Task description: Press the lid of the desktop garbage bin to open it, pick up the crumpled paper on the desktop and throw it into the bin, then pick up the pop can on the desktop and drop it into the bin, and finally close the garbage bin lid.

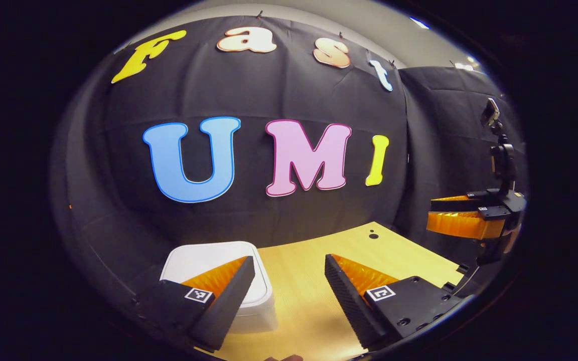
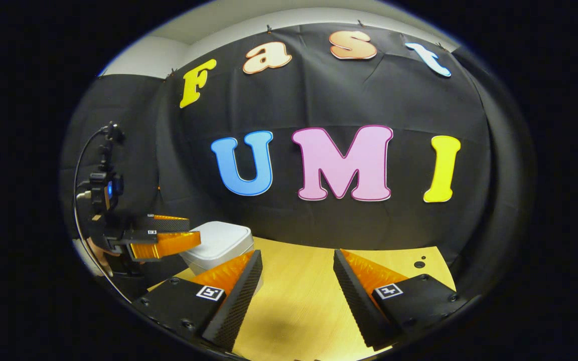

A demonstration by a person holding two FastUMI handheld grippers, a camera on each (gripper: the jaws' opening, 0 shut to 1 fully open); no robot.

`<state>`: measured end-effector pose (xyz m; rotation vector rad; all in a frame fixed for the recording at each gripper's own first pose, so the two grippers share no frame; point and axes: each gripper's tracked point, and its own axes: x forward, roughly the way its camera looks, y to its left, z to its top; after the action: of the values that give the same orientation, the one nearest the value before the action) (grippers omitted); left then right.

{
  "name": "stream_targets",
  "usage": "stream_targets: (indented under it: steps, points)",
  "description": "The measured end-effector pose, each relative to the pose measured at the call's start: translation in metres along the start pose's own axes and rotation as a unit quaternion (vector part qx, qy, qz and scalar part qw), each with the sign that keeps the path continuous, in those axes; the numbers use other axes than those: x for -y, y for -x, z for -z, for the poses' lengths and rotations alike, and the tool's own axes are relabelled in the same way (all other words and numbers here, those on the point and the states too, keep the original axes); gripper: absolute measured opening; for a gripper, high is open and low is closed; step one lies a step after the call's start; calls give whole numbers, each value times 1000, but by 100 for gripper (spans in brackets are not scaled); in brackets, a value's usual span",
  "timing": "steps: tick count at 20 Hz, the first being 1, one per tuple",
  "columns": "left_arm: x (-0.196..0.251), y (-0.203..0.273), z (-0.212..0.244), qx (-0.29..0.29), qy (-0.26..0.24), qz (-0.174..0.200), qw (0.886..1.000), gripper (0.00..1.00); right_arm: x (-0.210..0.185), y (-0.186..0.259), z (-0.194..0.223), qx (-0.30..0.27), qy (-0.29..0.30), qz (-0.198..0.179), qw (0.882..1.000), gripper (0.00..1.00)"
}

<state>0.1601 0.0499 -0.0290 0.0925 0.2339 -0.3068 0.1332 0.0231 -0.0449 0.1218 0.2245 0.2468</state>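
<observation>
A white desktop garbage bin (image 1: 219,260) with its lid down stands on the wooden table (image 1: 309,291), just ahead of and below my left gripper (image 1: 289,268), partly behind its left finger. That gripper is open with nothing between its fingers. In the right gripper view the same bin (image 2: 219,243) sits at the left, its lid flat. My right gripper (image 2: 297,263) is open and holds nothing, above bare table (image 2: 299,301). The left gripper (image 2: 168,235) hangs beside the bin in the right gripper view; the right gripper (image 1: 464,215) hovers at the far right in the left gripper view.
The black cloth wall rises right behind the table's far edge. Two small dark holes (image 1: 373,234) mark the table's far right corner, also seen as holes (image 2: 419,264) in the right gripper view. A cable (image 2: 76,200) loops up from the left gripper's mount.
</observation>
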Motion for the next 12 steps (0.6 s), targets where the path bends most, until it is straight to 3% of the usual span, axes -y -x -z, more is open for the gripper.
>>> stream_targets:
  steps: [5, 10, 12]
  points:
    - [18, 33, -20, 70, 9, 16, 997, 95, -8, 29, -15, 30, -2, 39, 999, 96]
    - [24, 53, -39, 126, 21, -1, 992, 96, -7, 46, -47, 86, 30, 77, 993, 96]
    - [18, 60, -49, 139, 9, -31, 990, 96, -2, 43, -61, 104, 37, 92, 990, 96]
